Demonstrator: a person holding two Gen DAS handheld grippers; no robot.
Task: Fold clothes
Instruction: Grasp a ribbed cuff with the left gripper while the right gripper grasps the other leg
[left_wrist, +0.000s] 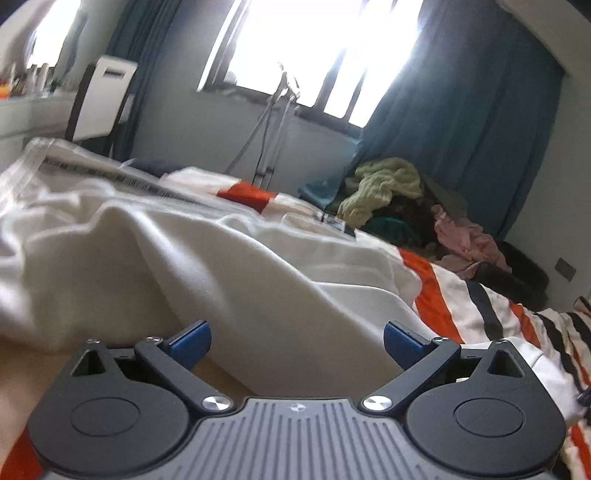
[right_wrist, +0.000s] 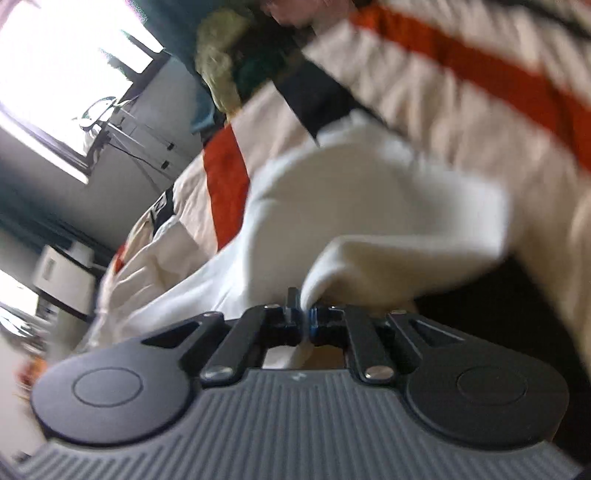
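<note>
a: where is the white garment (left_wrist: 192, 258) lying?

b: it is lying spread on the striped bedcover (left_wrist: 480, 302), rumpled. in the left wrist view its long axis is running from the lower right, near the camera, up to the far left, where a ribbed edge is showing.

a: and the left gripper (left_wrist: 297, 341)?

b: its blue-padded jaws are standing wide apart just over the cloth, with nothing pinched between them.

a: the right gripper (right_wrist: 303, 319)?

b: its jaws are standing almost together, pinching a fold of the white garment (right_wrist: 369, 206). the cloth is rising from the pads in a peak. that grip is showing only in the right wrist view, which is tilted and blurred.

a: what is the left view giving that the right is not?

b: it is showing the far part of the room clearly: a pile of clothes (left_wrist: 406, 206) with a pale green knit on top and something pink beside it, teal curtains (left_wrist: 472, 122), a bright window (left_wrist: 314, 48) and a chair (left_wrist: 103, 99) at a desk. in the right view the pile is showing only as a blur at the top edge.

a: and the bedcover?

b: the orange, black and cream stripes are showing in both views, under and beyond the garment.
</note>
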